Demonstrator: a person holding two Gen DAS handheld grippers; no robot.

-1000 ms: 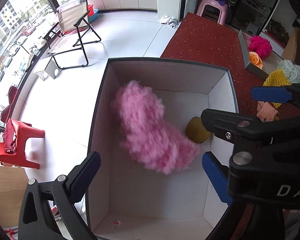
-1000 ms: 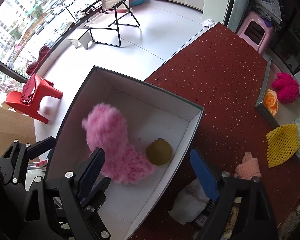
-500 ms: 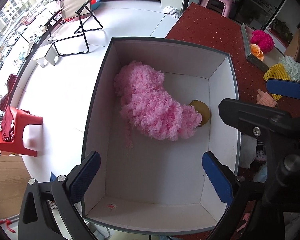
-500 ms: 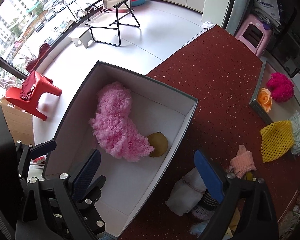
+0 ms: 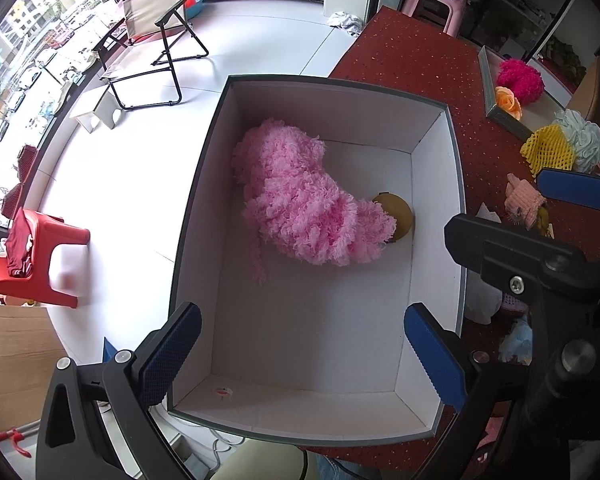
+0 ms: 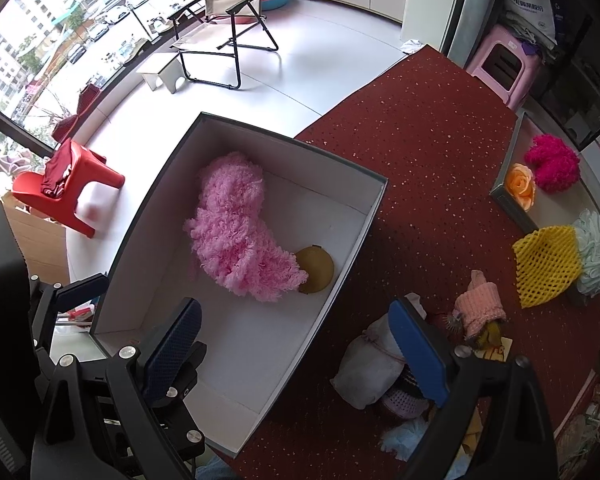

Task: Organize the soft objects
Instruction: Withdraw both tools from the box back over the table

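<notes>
Yellow ball half behind pink fluff

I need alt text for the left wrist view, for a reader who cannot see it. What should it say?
A white box on a red tabletop holds a fluffy pink item partly covering a yellow round object. The open left gripper hovers above the box, holding nothing. More soft items lie to the right, behind the right gripper.

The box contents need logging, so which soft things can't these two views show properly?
- Yellow round thing: partly covered by the pink fluffy piece, both views.
- White pouch: right view, crossed by a finger of the right hand-held gripper.
- Light blue scrap: mostly hidden, both views.
</notes>
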